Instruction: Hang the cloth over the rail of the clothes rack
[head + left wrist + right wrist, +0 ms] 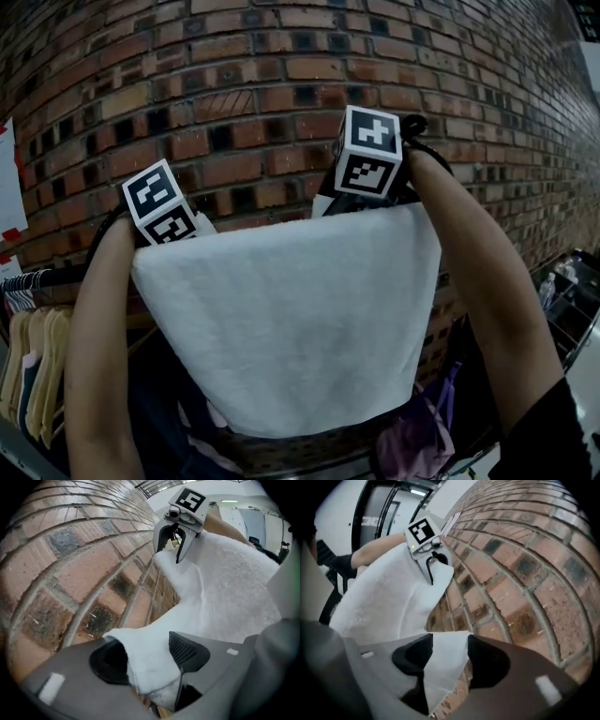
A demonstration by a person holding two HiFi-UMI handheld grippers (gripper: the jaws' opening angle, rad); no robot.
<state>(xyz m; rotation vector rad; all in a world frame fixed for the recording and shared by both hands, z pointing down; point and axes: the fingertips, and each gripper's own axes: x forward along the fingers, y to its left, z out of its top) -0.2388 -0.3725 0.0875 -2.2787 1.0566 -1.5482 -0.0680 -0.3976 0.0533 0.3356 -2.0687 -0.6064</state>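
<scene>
Rail [53, 277] mostly behind cloth [291, 319]

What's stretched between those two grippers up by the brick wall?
A white cloth: the left gripper and right gripper each pinch a top corner, and its upper edge spans the gap. The head view shows it best.

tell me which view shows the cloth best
Head view: the cloth hangs spread, bottom edge visible. Left gripper view shows mostly the corner pinched by the left hand-held gripper; right gripper view likewise with the right hand-held gripper.
</scene>
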